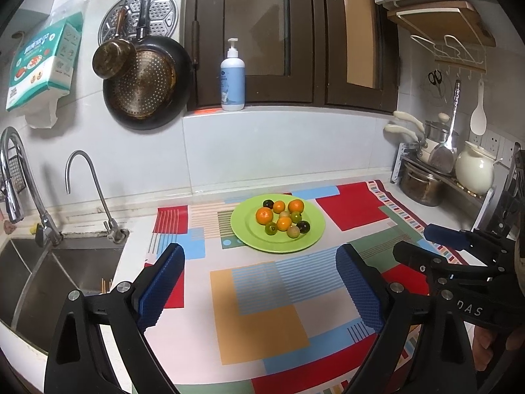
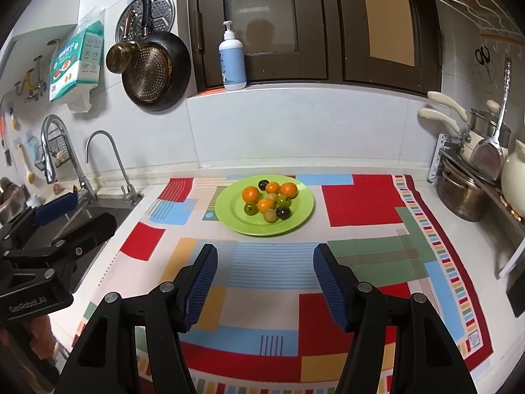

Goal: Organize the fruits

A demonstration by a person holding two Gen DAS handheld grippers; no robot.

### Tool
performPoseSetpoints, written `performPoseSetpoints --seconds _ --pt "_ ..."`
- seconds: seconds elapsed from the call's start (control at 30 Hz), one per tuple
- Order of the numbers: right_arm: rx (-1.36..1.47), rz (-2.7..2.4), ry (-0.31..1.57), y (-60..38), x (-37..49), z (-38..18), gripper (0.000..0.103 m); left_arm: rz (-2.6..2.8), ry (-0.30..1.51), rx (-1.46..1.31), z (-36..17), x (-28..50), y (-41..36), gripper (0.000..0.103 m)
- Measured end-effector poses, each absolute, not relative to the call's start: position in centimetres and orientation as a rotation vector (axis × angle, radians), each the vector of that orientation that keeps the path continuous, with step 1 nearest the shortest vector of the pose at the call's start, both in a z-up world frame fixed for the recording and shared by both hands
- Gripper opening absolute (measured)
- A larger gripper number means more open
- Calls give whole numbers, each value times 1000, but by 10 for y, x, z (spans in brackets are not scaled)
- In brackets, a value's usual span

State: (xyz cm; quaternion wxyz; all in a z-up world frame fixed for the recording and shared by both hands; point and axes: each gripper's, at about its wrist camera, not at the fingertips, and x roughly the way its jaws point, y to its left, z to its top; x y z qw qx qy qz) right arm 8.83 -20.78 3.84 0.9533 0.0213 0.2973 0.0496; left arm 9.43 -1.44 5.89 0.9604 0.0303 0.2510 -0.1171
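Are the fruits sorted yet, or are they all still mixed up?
Nothing looks done: the fruits sit mixed together on the green plate. Nothing is in hand: the left gripper and right gripper are open and empty over the mat. All the sorting is left.

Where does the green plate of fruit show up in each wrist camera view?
Left wrist view: the green plate sits just above centre, beyond the open left gripper.
Right wrist view: the green plate sits at centre, slightly left, beyond the right gripper.
Shared landmark: the pump bottle on the ledge behind.
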Motion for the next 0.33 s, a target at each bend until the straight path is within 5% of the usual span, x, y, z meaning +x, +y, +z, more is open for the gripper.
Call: performPoseSetpoints --seconds 0.33 --pt "40 103 608 -205 90 36 62 -227 510 53 57 95 -11 95"
